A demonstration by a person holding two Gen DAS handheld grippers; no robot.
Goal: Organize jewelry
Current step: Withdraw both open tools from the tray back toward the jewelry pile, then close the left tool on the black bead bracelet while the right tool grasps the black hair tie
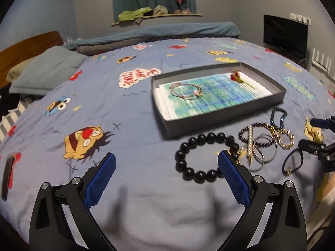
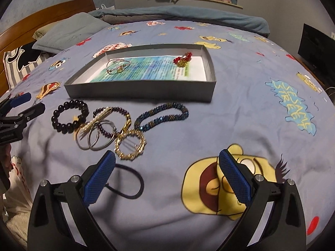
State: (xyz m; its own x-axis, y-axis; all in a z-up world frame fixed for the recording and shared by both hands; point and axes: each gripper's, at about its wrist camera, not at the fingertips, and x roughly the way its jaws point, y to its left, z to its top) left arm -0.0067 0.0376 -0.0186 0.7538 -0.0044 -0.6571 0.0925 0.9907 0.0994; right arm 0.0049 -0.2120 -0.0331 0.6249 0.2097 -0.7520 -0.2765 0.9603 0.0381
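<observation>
Left wrist view: we are seeing the left tool (image 1: 166, 167) hovering spread and empty, the black bead bracelet (image 1: 206, 158) lying on the bed just in front of the grey box (image 1: 219, 113).

Right wrist view: the right tool (image 2: 167, 170) is hanging spread, empty; the gold bracelet (image 2: 130, 146) is lying in front of the box (image 2: 140, 90), in the jewelry pile.

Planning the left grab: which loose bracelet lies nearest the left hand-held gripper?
The black bead bracelet: its ring reaches the left hand-held gripper, whose right finger overlaps it.
</observation>
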